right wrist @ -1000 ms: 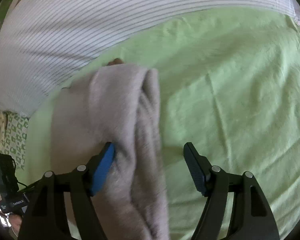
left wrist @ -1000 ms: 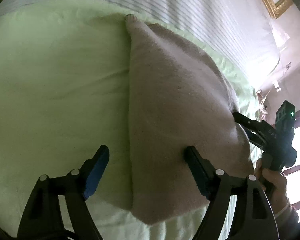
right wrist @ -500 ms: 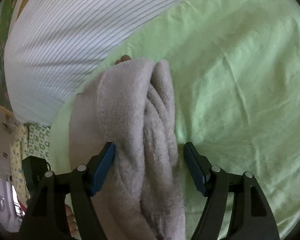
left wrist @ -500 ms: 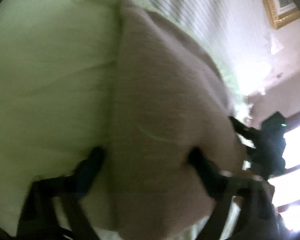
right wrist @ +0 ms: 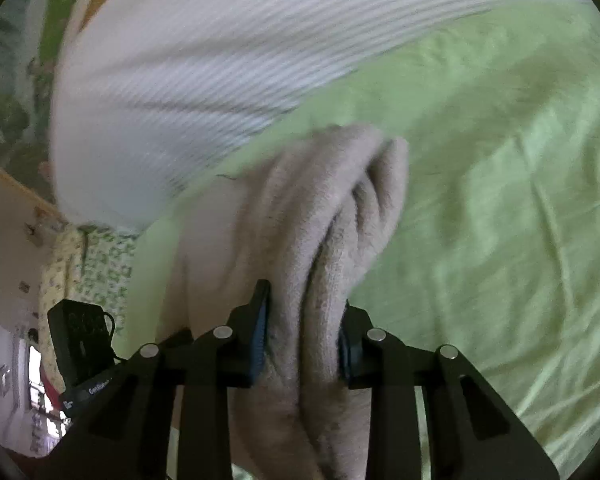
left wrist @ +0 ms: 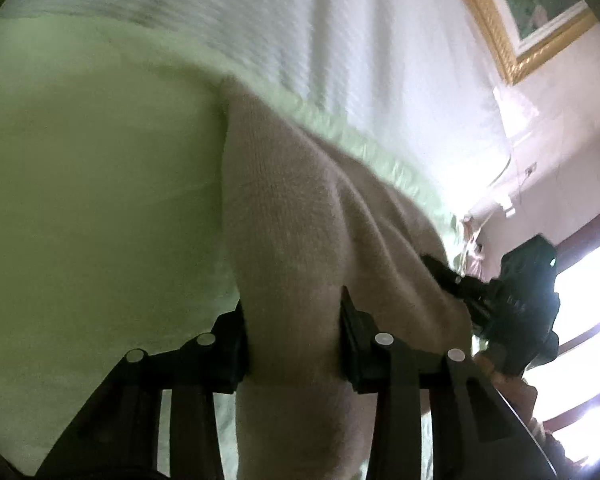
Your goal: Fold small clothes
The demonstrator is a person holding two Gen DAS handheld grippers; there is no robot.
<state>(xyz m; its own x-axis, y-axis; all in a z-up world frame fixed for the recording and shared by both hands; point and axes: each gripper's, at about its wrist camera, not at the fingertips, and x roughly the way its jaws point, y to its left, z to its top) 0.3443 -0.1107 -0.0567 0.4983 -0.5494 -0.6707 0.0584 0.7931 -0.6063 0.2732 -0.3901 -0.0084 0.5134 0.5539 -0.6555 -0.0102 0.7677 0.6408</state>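
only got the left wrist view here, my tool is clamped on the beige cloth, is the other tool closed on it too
Observer: Yes. In the right wrist view the right tool is shut on the beige cloth, pinching a thick bunch of it.
Operator: one layer or several in there
Observer: Several; stacked folds run between its fingers.
Operator: what's on the bed past the cloth on that side
Observer: Open green sheet, wrinkled, with nothing else lying on it in that view.
Operator: and the striped thing
Observer: The white striped cover lies beyond the cloth's far end, ending near it.
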